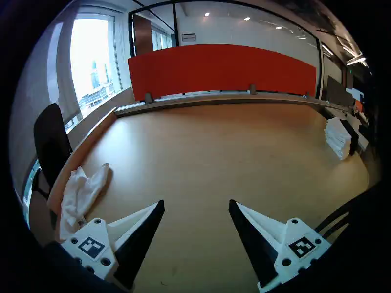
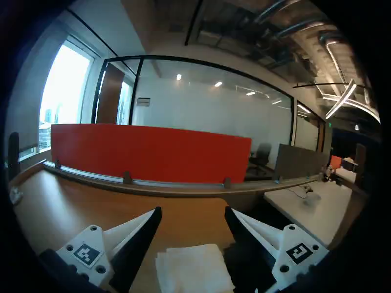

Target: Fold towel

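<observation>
Left tool and right tool hang with jaws spread, empty, above the desk. Folded stack sits far right; the crumpled towel lies near left, by the edge, where a clumsy one-sided grab could well drag it off.
</observation>
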The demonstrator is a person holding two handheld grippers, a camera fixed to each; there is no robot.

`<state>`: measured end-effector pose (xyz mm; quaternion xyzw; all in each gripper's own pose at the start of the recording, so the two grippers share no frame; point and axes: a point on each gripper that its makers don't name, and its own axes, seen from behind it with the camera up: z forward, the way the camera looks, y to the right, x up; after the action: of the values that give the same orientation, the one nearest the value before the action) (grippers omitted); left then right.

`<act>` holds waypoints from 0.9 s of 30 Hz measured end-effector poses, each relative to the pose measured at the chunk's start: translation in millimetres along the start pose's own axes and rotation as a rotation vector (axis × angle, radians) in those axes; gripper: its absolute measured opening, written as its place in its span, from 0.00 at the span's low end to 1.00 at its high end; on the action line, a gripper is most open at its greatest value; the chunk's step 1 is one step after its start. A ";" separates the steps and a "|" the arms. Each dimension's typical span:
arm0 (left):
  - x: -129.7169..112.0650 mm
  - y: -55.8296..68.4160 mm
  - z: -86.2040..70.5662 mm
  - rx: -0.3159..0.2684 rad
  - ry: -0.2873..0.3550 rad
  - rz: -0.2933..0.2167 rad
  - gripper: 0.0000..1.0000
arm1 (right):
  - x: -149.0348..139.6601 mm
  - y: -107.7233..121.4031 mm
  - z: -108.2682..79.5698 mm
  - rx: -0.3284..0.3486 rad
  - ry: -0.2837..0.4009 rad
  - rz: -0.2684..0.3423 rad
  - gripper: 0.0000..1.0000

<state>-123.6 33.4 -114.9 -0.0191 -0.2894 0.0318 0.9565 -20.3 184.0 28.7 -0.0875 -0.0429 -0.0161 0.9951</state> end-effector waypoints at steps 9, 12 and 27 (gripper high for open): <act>21.6 -4.1 5.3 0.004 0.059 -0.031 0.98 | 26.8 -38.1 -11.9 0.046 0.053 -0.006 1.00; 34.1 -5.9 8.7 0.008 0.090 -0.039 0.98 | 33.2 -52.9 -16.2 0.065 0.062 0.000 1.00; 123.0 -29.9 10.8 0.035 0.294 -0.079 0.98 | 48.1 -107.6 -33.4 0.132 0.077 0.012 1.00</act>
<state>-25.9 12.7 -36.3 0.0046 -0.1459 -0.0041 0.9893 26.1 71.1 18.8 -0.0211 -0.0052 -0.0104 0.9997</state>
